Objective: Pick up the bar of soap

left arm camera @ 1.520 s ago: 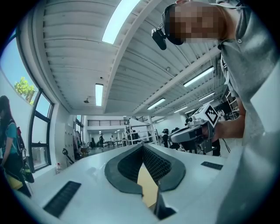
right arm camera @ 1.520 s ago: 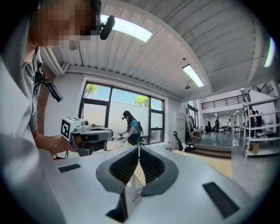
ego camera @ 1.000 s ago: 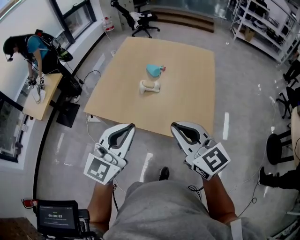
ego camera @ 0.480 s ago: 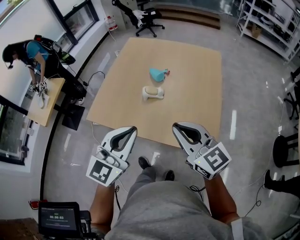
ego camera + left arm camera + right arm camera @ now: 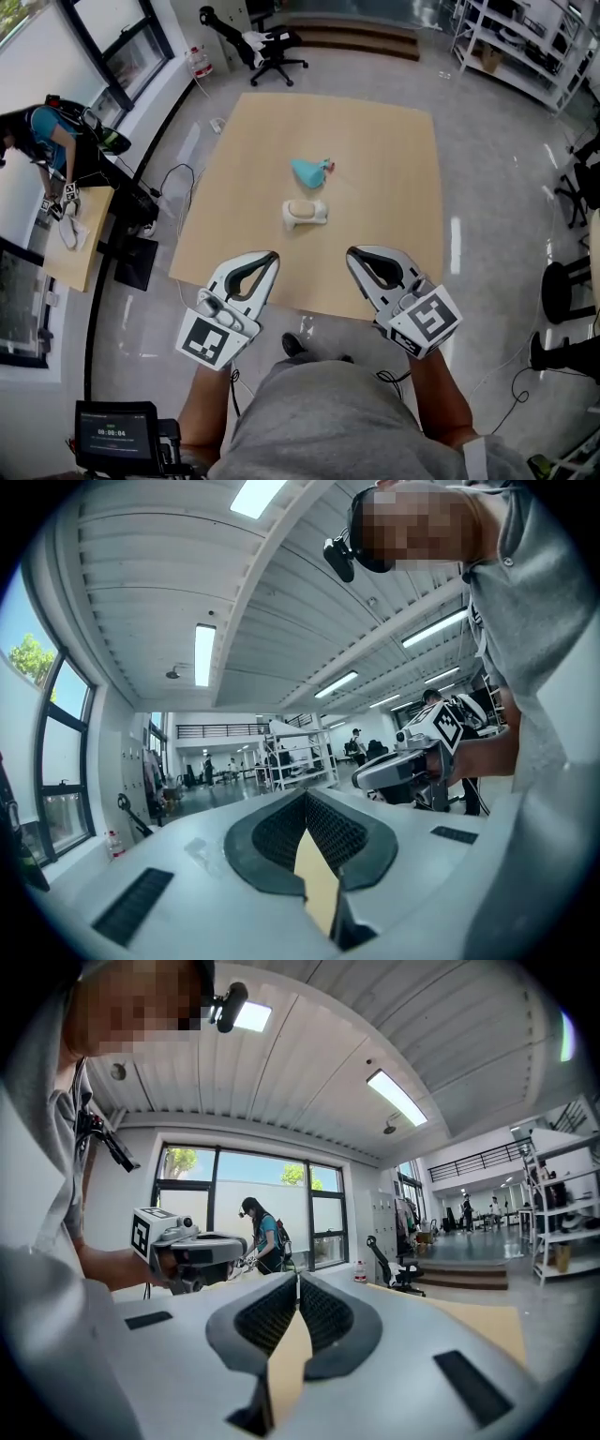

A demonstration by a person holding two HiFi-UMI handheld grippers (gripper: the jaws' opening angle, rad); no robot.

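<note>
A cream bar of soap (image 5: pixel 305 212) lies near the middle of the wooden table (image 5: pixel 375 187), with a teal object (image 5: pixel 309 171) just behind it. Both grippers are held side by side over the table's near edge, well short of the soap. My left gripper (image 5: pixel 272 254) is shut with nothing between its jaws, and so is my right gripper (image 5: pixel 352 251). In the left gripper view the closed jaws (image 5: pixel 307 795) point out into the room, with the right gripper (image 5: pixel 412 761) alongside. The right gripper view shows its closed jaws (image 5: pixel 298 1279) and the left gripper (image 5: pixel 187 1246). The soap is in neither gripper view.
A black office chair (image 5: pixel 258 42) stands beyond the table's far left corner. A person (image 5: pixel 42 131) bends over a small desk (image 5: pixel 80 234) at the left. Shelving (image 5: pixel 534 47) lines the far right, a black stool (image 5: pixel 562 291) stands at the right, and cables (image 5: pixel 173 178) lie by the table.
The table and the soap have come nearer in the head view as the person steps forward. The grippers now reach its near edge and stay shut.
</note>
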